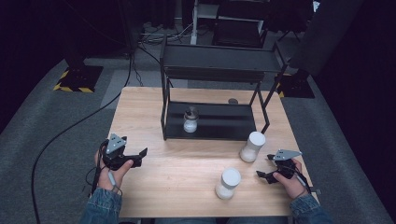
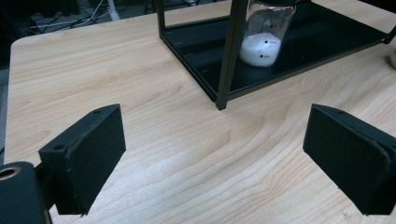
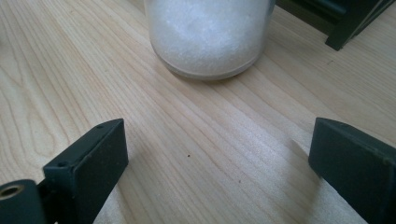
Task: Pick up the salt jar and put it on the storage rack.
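A black two-tier rack (image 1: 211, 132) stands at the back middle of the wooden table. On its lower shelf sits a small glass jar (image 1: 190, 120) (image 2: 261, 35) part full of white powder. Two white-lidded jars stand on the table: one (image 1: 252, 146) just right of the rack's front, the other (image 1: 228, 184) nearer the front edge. My left gripper (image 1: 141, 157) (image 2: 215, 154) rests low at the table's left, open and empty, and points toward the rack (image 2: 299, 51). My right gripper (image 1: 264, 166) (image 3: 217, 158) sits at the right, open and empty, a short way from a jar of white grains (image 3: 210, 35).
A small grey round thing (image 1: 233, 101) lies on the table behind the rack's right side. The rack's upper shelf (image 1: 219, 60) overhangs the lower one. Bare wood (image 1: 177, 177) lies between the two grippers. A rack foot (image 3: 355, 21) stands at the top right of the right gripper view.
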The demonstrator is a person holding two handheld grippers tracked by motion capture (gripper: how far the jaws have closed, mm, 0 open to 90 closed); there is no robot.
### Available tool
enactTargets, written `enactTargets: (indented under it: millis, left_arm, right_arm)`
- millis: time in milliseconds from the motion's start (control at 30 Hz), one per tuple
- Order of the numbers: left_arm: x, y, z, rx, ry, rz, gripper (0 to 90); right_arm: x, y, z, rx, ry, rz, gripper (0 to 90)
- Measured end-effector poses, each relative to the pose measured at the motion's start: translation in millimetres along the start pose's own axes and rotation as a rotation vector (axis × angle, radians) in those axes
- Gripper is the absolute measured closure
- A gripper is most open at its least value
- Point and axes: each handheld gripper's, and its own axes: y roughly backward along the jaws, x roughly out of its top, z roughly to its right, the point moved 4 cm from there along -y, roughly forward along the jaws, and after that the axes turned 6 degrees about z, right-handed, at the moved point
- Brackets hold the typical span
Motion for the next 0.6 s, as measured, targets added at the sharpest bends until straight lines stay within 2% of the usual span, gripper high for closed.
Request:
enactTargets:
  millis: [233,600]
  left_arm:
    - [-8.7,0.8,-1.5,0.002,0.028,-0.025,6.0]
    - [-23.4,2.4,-2.4,0.014,0.044,-0.047,6.0]
  right_arm:
    - [-0.2,0.2,-0.1,0.001,0.0,0.0,4.7]
    - [-0.2,0.2,-0.1,0.001,0.0,0.0,4.7]
